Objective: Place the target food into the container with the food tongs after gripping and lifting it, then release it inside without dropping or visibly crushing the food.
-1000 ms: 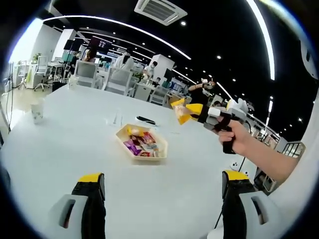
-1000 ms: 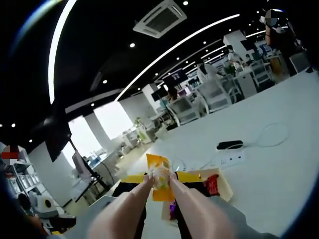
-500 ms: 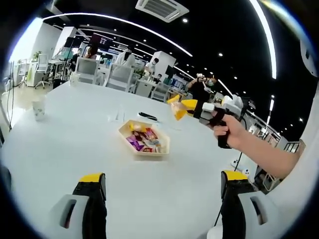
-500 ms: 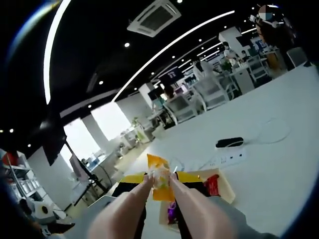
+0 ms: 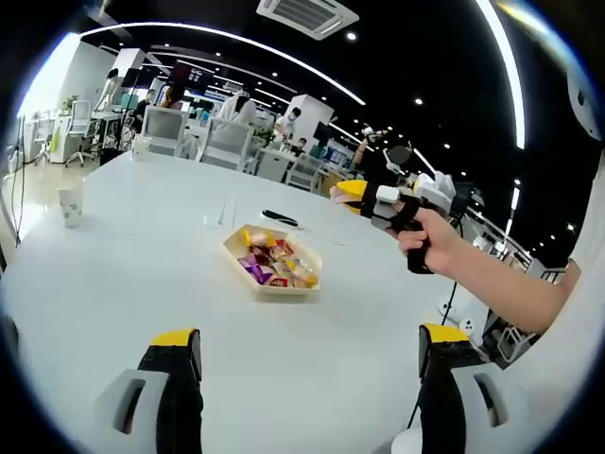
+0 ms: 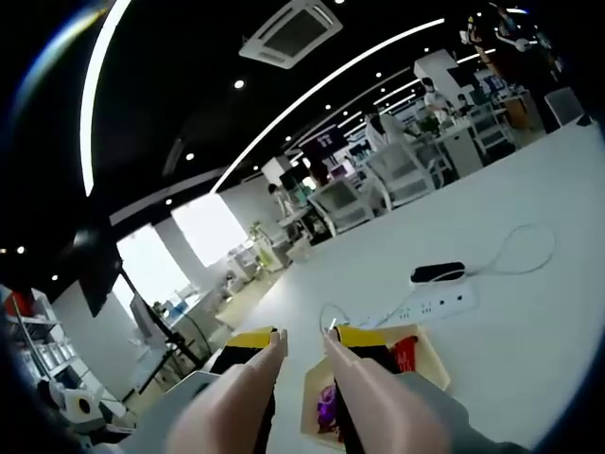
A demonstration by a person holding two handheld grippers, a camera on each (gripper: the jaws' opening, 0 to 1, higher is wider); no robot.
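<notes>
Food tongs (image 6: 301,342) are held parted and empty above the container (image 6: 430,357) — right gripper (image 5: 364,197) apparently unclenched; a steady withdrawal is advised.

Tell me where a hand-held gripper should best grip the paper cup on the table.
Grip the paper cup across its side wall around mid-height, coming in level from the side: it stands upright and alone on the white table, its round wall exposed.
</notes>
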